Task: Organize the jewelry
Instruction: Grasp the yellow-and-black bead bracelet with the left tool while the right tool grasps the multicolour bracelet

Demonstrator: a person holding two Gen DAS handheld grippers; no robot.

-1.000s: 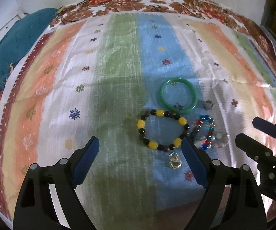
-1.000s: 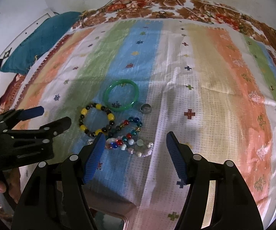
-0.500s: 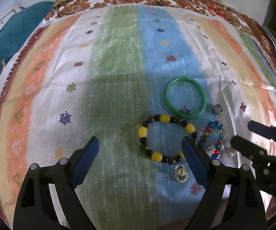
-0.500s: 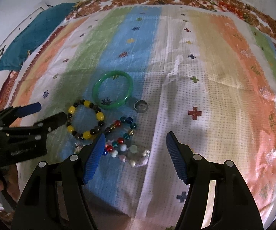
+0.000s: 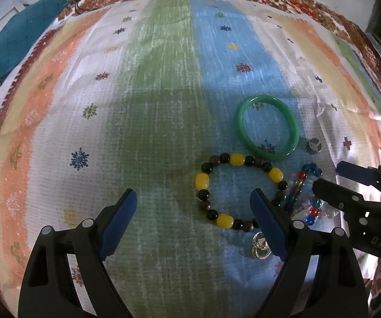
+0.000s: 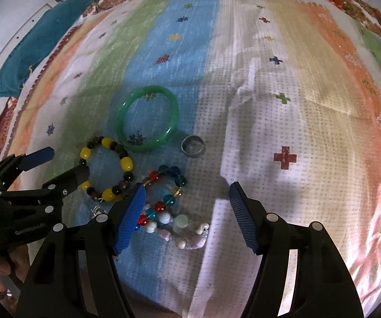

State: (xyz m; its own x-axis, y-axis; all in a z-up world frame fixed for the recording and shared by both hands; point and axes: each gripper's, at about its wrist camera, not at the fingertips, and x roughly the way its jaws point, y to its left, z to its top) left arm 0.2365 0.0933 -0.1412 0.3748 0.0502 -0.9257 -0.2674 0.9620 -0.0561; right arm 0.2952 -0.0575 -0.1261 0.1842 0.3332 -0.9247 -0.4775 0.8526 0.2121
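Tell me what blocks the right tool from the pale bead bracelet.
Nothing visible does. The right tool hangs open over the pale bead bracelet. The red-and-blue bead bracelet overlaps its far end, so a grab may snag both.

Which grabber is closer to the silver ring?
Right. The right gripper hangs open just short of the ring, with beads between. The left gripper sits farther off, past the yellow-bead bracelet.
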